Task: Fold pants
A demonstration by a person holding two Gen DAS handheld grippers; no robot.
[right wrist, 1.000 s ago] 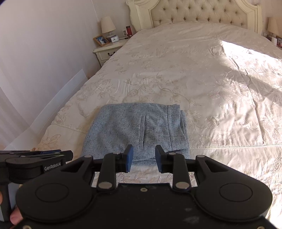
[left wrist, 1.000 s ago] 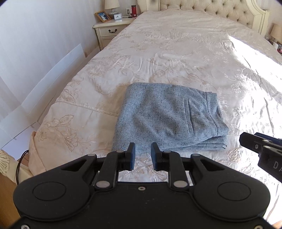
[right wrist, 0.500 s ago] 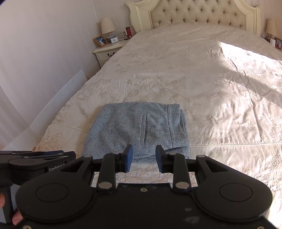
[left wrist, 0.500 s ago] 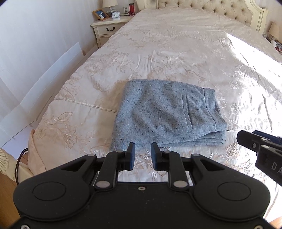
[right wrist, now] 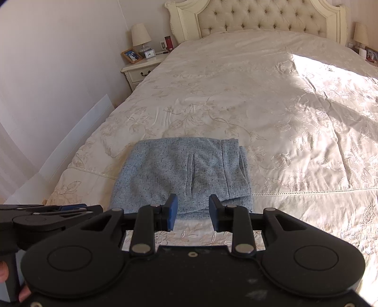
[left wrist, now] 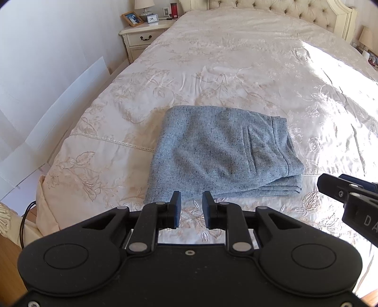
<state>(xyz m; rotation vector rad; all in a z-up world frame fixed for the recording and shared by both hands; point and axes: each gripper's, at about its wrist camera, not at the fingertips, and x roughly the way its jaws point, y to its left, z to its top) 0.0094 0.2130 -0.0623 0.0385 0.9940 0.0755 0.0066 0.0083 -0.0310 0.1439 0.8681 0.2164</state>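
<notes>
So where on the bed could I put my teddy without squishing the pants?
The bedspread is bare between the folded pants and the headboard, and on the sunlit stretch right of the pants. It is tighter on the near strip, where the left gripper and right gripper hover.

Folded pants (left wrist: 222, 153) showing heathered grey-blue knit flecked with dark specks; bedspread (left wrist: 236, 78) displaying glossy cream satin with embroidered beige floral vines; left gripper (left wrist: 191, 210) and right gripper (right wrist: 193, 212) appearing matte black with blue pads (right wrist: 172, 210); headboard (right wrist: 259, 16) showing tufted cream upholstery.
</notes>
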